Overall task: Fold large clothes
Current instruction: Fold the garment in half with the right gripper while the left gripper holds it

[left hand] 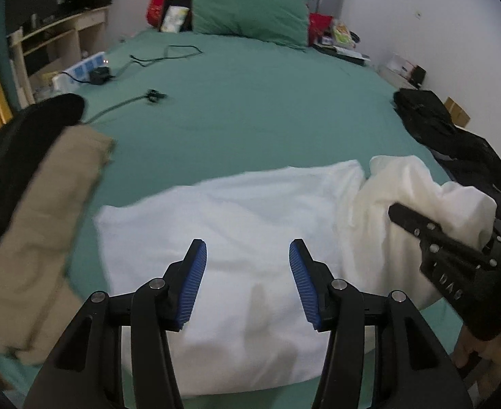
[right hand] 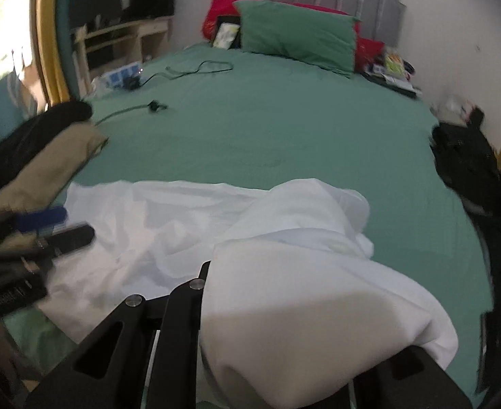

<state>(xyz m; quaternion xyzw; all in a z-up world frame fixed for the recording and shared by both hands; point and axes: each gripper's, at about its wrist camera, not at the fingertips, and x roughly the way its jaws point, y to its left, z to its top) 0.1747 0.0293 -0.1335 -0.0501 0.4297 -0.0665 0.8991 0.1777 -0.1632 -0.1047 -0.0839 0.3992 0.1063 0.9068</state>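
While the right gripper clenches a bunched fold of the white garment, left gripper released above it, near the bed's foot edge.

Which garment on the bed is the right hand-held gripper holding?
The white garment, draped over the right hand-held gripper. The beige one and black one lie untouched at the edges.

Left tool agape; right tool clamped.
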